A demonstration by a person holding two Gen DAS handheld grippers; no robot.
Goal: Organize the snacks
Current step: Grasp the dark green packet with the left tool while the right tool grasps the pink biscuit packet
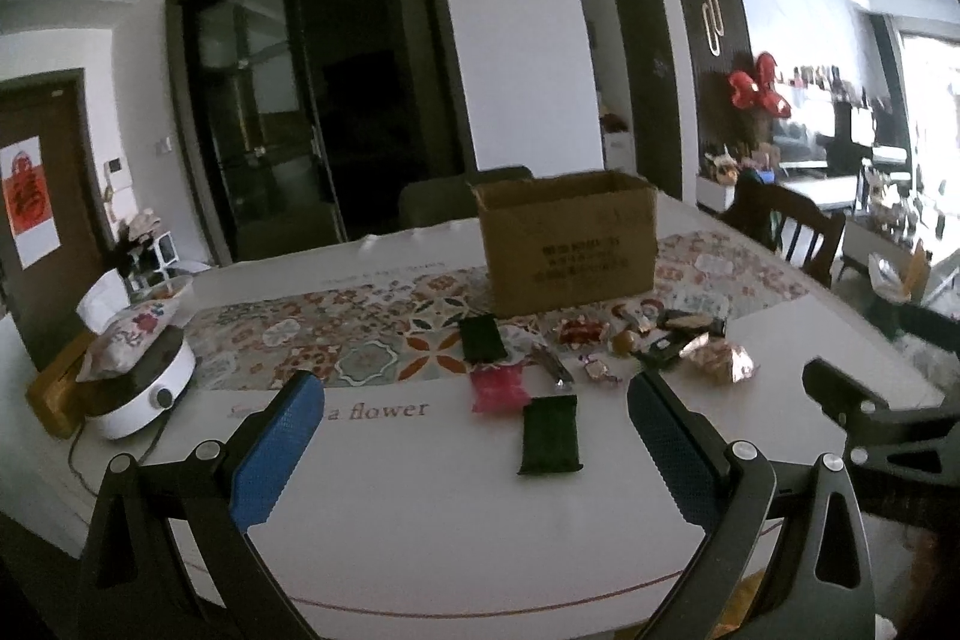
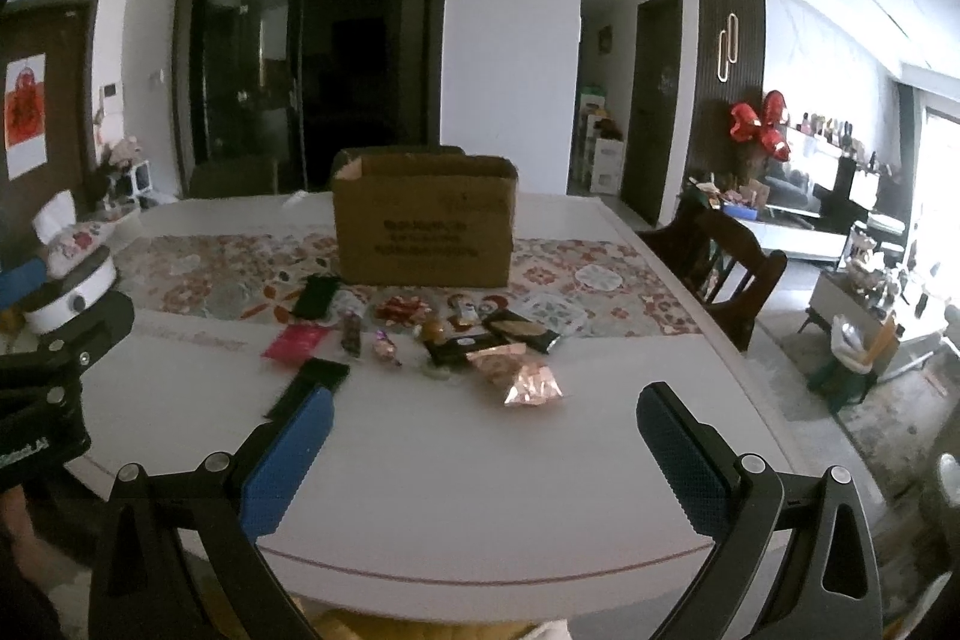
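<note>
Both tongs, left tongs (image 1: 474, 451) and right tongs (image 2: 483, 451), gape wide, empty above the table (image 2: 420, 490).

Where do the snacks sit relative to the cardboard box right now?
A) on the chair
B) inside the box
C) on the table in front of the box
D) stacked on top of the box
C: the snacks lie scattered on the table on the camera side of the open box, and both grippers, left and right, are open and empty.
</note>
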